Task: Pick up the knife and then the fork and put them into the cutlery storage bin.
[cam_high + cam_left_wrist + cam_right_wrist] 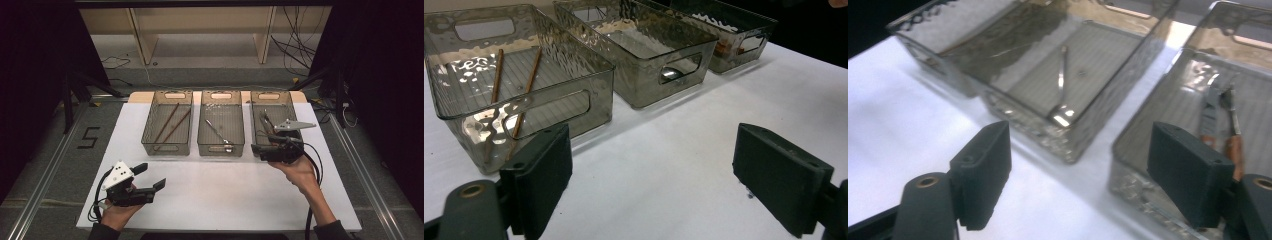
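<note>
Three smoky clear bins stand in a row at the back of the white table [225, 192]. Two brown chopsticks [170, 125] [496, 75] lie in the left bin [150, 125]. In the middle bin [202, 125] rests a metal spoon [218, 132] [1062, 85]. The right bin [272, 95] holds utensils with brown handles [1220, 120]. My left gripper [152, 176] [656, 175] is open and empty above the table's front left. At the right bin's front edge, my right gripper [265, 144] [1083, 170] is open, with nothing between its jaws.
Bare white tabletop stretches between the bins and the front edge. A wooden shelf frame [200, 30] and loose cables [295, 50] stand on the floor behind the table. Metal rails [45, 170] run along both sides.
</note>
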`<state>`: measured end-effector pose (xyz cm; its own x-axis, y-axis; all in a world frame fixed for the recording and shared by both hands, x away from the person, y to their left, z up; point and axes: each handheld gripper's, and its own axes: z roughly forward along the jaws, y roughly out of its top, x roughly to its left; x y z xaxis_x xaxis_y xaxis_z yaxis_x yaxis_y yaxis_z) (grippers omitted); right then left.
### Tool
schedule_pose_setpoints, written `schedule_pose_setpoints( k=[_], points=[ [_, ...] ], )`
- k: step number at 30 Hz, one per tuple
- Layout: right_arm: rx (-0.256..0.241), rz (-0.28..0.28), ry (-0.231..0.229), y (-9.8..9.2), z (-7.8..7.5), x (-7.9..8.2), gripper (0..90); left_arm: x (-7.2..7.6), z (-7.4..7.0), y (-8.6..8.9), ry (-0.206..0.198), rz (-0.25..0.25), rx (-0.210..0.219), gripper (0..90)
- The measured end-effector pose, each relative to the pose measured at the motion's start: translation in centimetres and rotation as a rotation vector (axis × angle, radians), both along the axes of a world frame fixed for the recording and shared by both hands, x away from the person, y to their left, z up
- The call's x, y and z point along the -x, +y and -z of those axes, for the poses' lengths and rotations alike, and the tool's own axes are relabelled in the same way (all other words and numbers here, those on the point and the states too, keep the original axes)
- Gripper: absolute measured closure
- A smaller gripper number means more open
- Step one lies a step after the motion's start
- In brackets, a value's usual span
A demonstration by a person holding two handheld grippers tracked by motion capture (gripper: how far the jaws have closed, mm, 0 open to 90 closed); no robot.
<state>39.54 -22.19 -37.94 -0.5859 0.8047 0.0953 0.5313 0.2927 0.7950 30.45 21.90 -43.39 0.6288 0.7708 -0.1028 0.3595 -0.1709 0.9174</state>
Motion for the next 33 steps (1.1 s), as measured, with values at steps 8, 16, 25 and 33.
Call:
schedule_pose_setpoints(
  k=[8,16,25,33],
  points=[
    [-0.059,-0.037,-0.023,-0.2,1.1,3.3,24.1,0.2,0.0,0.0,0.001,0.003,-0.004,15.7],
    [-0.086,-0.051,-0.040,-0.4,2.6,5.6,23.2,0.1,0.0,0.1,0.008,0.004,0.008,15.7],
    [-0.095,-0.051,-0.059,-0.7,4.8,7.4,22.7,0.1,0.1,0.1,0.015,0.012,0.010,15.7],
    [-0.125,-0.031,-0.074,-1.2,5.7,8.5,21.6,0.1,0.1,0.1,0.021,0.022,0.014,15.7]
  ],
)
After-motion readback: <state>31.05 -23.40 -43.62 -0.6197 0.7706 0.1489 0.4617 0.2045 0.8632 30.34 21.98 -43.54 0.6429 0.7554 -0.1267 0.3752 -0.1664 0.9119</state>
